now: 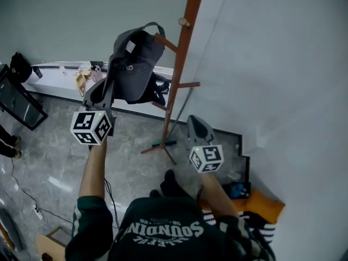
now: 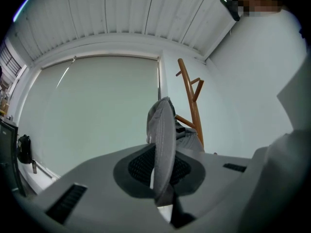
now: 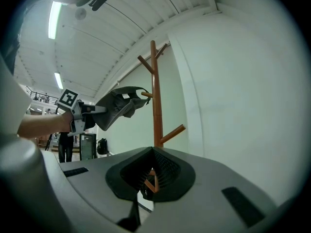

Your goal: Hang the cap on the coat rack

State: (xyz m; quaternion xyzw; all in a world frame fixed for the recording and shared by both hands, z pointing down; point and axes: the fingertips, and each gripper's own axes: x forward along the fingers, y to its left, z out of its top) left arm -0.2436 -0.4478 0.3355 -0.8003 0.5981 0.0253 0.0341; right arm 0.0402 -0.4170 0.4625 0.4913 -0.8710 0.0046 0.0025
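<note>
A dark grey cap (image 1: pixel 136 64) is held up in the air by its brim, with my left gripper (image 1: pixel 106 90) shut on it. The cap's back opening and strap sit against an upward-slanting peg (image 1: pixel 166 42) of the brown wooden coat rack (image 1: pixel 179 69); whether it is hooked over the peg I cannot tell. In the left gripper view the brim (image 2: pixel 164 140) stands edge-on between the jaws, with the rack (image 2: pixel 191 106) behind it. My right gripper (image 1: pixel 197 128) hangs lower, right of the rack's pole, shut and holding nothing. From it I see the rack (image 3: pixel 155 96) and the cap (image 3: pixel 119 108).
A white low ledge (image 1: pixel 54 72) with small items runs along the left wall; a black bag (image 1: pixel 20 67) and a black frame (image 1: pixel 16 99) stand near it. The rack's feet (image 1: pixel 160 145) spread on the grey floor. An orange object (image 1: pixel 263 203) lies by the right wall.
</note>
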